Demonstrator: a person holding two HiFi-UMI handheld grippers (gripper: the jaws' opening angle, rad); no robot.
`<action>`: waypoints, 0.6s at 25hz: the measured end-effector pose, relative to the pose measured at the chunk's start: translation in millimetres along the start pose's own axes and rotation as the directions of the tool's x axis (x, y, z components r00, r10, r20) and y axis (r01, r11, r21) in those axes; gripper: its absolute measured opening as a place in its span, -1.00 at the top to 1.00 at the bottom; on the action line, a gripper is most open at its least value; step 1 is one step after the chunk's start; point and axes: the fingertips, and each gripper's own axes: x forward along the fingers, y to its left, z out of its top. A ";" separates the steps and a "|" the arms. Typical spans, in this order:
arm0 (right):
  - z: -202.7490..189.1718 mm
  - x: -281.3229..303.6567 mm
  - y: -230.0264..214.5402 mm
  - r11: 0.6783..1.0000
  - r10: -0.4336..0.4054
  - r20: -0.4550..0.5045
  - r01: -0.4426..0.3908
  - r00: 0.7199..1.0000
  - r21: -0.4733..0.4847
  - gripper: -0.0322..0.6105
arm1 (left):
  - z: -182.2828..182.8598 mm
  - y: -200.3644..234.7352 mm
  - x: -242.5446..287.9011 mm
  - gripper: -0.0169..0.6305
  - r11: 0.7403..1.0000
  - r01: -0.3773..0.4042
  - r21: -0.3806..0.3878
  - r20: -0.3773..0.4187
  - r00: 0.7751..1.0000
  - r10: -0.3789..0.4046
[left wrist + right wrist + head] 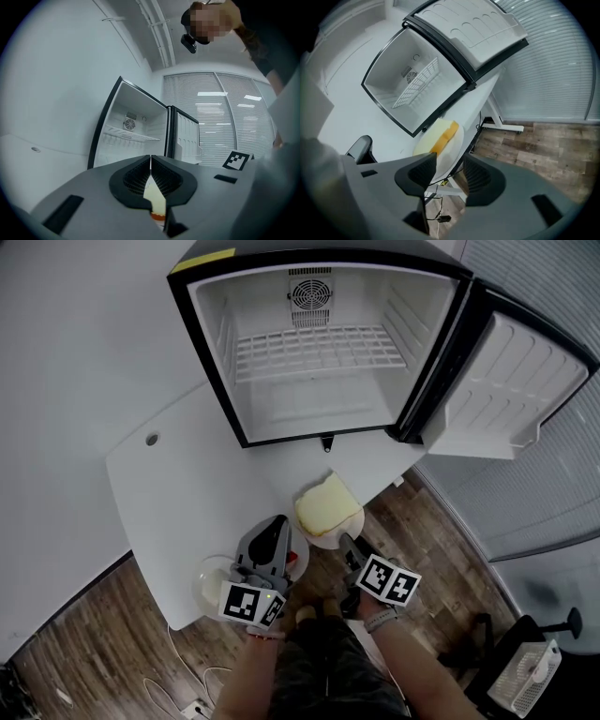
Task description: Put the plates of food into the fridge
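Careful: with your left gripper (151, 165) pinching a small plate (157, 202), your right gripper (451, 163), jaws spread, could knock the overhanging food plate (451, 143) off the table (187, 493).

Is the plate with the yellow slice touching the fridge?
Apart. The head view shows a strip of bare white table between the plate and the open front of the fridge.

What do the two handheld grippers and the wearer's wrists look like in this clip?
The left gripper and right gripper both have smooth grey bodies with dark rectangular slots and black ribbed pads. Each carries a cube covered in black-and-white square markers. A light band circles the right wrist, and the clothing below is dark.
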 end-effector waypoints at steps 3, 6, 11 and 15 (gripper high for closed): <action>-4.4 5.4 -0.9 0.997 0.015 -0.013 -0.014 1.000 0.078 0.40 | -2.1 -2.5 0.7 0.90 1.000 0.006 0.010 -0.004 1.000 -0.006; -7.1 9.9 -1.3 0.989 0.027 -0.012 -0.025 1.000 0.143 0.40 | -3.5 -3.0 0.0 0.90 1.000 0.009 0.015 -0.009 1.000 -0.009; -5.1 14.4 0.1 0.975 0.046 0.011 -0.047 0.999 0.216 0.40 | -2.1 -0.8 -2.5 0.90 1.000 -0.001 0.007 -0.007 1.000 0.001; -3.7 14.8 -0.6 0.970 0.041 0.019 -0.044 0.999 0.240 0.44 | -1.2 -0.1 -3.7 0.90 1.000 -0.002 0.007 -0.008 1.000 0.002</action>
